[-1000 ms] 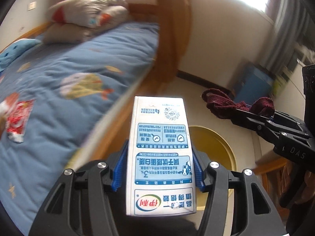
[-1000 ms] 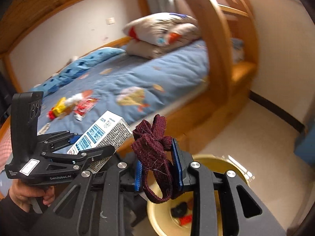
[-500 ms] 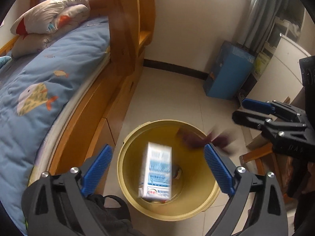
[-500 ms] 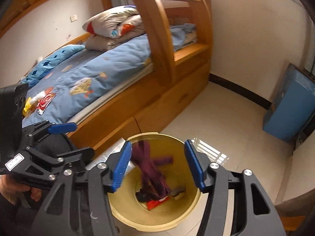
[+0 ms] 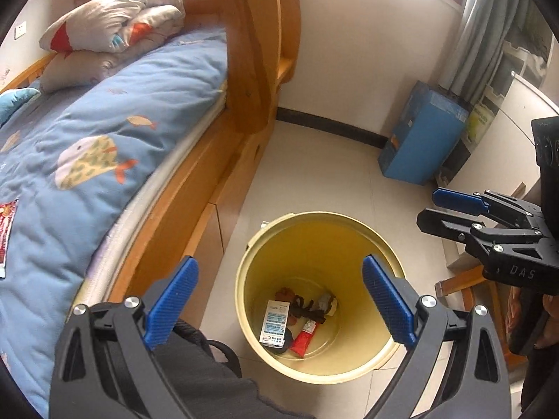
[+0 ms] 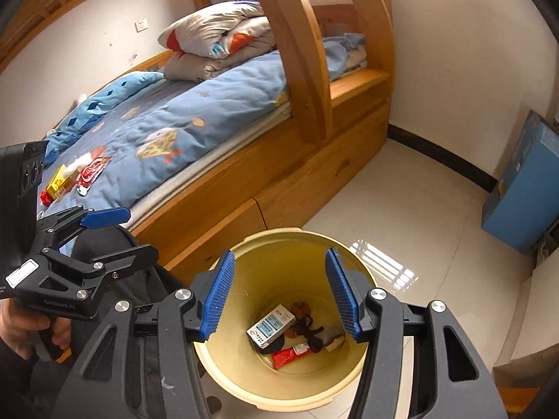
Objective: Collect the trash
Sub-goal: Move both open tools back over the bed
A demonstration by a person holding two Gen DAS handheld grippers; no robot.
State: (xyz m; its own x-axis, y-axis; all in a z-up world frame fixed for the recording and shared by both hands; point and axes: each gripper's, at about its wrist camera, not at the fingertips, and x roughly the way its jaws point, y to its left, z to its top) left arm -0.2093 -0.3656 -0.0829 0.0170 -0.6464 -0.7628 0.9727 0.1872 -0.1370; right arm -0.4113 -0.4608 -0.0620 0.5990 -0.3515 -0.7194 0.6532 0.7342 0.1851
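Note:
A yellow bin (image 5: 314,241) (image 6: 290,244) stands on the floor beside the bed. In it lie a white and blue milk carton (image 5: 275,321) (image 6: 270,324), a dark maroon cloth strip (image 5: 307,309) (image 6: 309,330) and a red wrapper (image 5: 304,337) (image 6: 286,356). My left gripper (image 5: 279,300) is open and empty above the bin. My right gripper (image 6: 281,296) is open and empty above the bin too. More trash lies on the blue bedcover: a red packet (image 6: 91,171) and a yellow box (image 6: 57,182).
A wooden bunk bed (image 6: 251,188) with a curved ladder post (image 5: 255,52) runs along the left. A blue box (image 5: 419,136) stands by the wall near grey curtains (image 5: 478,35). A folded quilt (image 6: 216,35) lies at the bed's far end. Tiled floor surrounds the bin.
Both grippers swung from the bed to above the bin and opened. The milk carton and the maroon cloth dropped and now lie at the bin's bottom.

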